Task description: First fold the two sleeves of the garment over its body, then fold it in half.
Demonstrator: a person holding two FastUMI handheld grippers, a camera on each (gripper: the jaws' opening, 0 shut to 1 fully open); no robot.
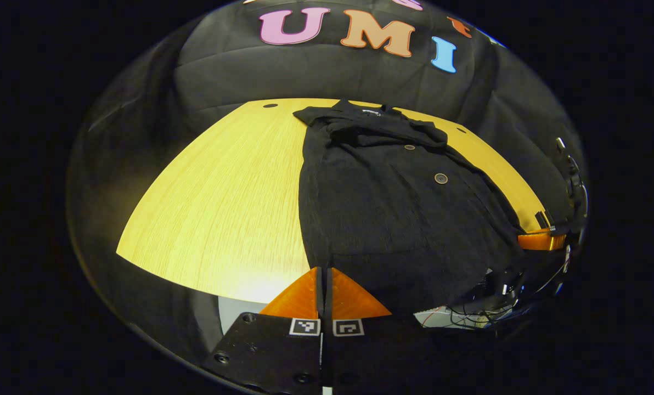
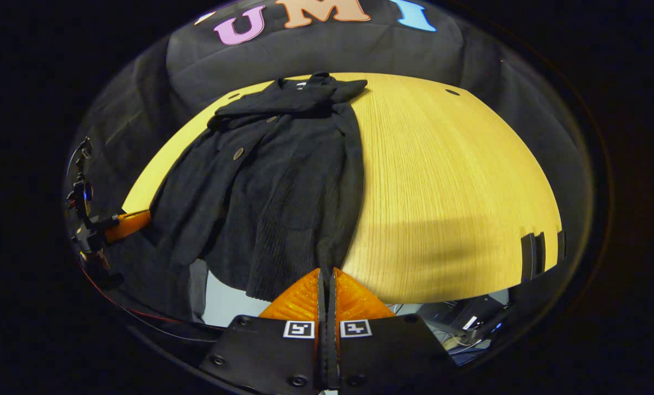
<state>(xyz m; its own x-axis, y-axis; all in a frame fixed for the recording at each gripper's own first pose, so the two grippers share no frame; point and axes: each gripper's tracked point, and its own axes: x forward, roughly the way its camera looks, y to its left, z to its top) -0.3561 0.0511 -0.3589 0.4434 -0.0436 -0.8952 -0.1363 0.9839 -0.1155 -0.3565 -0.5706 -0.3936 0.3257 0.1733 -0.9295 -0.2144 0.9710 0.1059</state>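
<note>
Nearest us, our left gripper (image 1: 323,274) has its jaws pressed together at the hem corner of the garment (image 1: 393,219), and our right gripper (image 2: 326,275) is likewise closed at the other corner; whether cloth is pinched we cannot tell. We judge both sleeves already folded over the body, lying toward 12 o'clock on the table (image 2: 458,181). Only the halving fold remains. Cables (image 1: 469,312) sit below the near edge.

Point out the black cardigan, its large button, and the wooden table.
black cardigan (image 1: 382,230), left gripper view, on the knit body panel.
large button (image 1: 440,178), left gripper view, on the button's face.
wooden table (image 2: 447,186), right gripper view, on bare tabletop beside the garment.
</note>
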